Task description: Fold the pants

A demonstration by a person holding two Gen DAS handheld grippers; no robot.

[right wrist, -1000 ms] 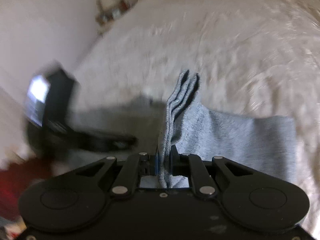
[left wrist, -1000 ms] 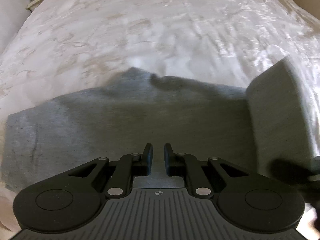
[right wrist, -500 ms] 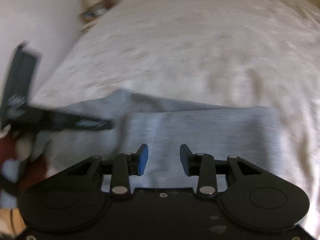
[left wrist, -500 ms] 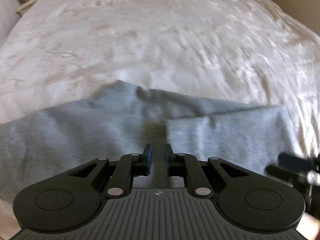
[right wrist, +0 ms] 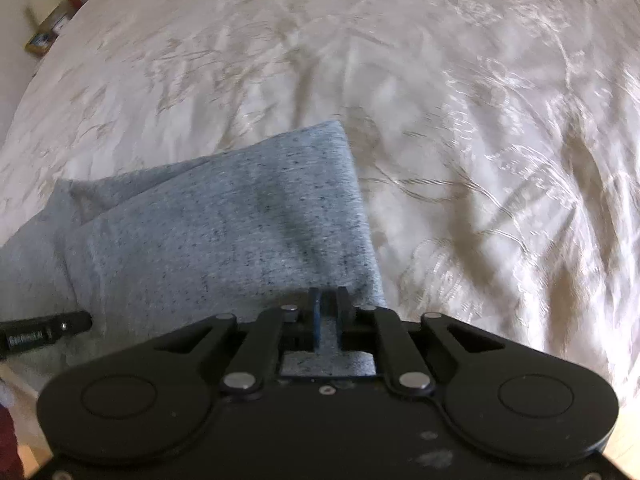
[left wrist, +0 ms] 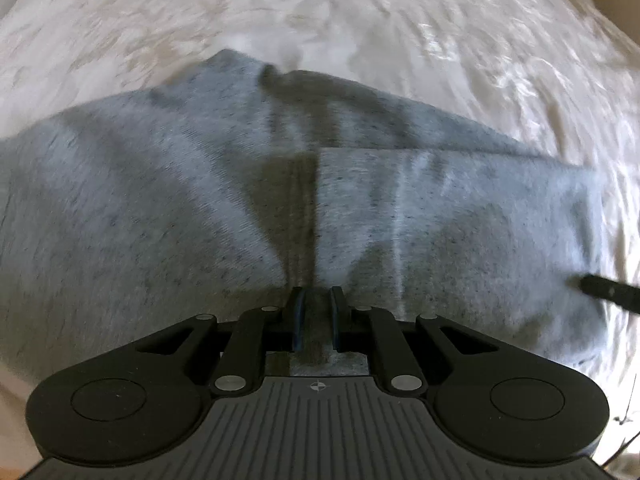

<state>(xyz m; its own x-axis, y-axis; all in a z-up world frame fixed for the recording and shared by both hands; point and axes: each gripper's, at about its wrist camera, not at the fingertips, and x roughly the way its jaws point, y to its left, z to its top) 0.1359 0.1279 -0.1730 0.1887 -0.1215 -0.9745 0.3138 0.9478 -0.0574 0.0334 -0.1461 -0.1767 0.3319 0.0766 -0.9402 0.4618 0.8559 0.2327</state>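
Observation:
Grey heathered pants [left wrist: 160, 208] lie on a white bed, with the leg end folded back over the middle; the folded layer's edge [left wrist: 318, 200] runs up from my left gripper. My left gripper [left wrist: 316, 312] sits low at the near edge of the pants, jaws narrow with grey cloth between them. In the right wrist view the folded part of the pants [right wrist: 240, 232] fills the left. My right gripper [right wrist: 329, 312] is shut on the near right corner of that fold. The right gripper's finger [left wrist: 608, 292] shows at the left view's right edge.
The white patterned bedspread [right wrist: 480, 140] stretches far and to the right of the pants. A shelf with small objects [right wrist: 48, 28] stands beyond the bed's far left corner. The left gripper's fingertip [right wrist: 48, 330] shows at the right view's left edge.
My right gripper carried the leg end over the pants, let it go, and has now shut on the fold's near right corner. My left gripper has dropped lower onto the pants' near edge.

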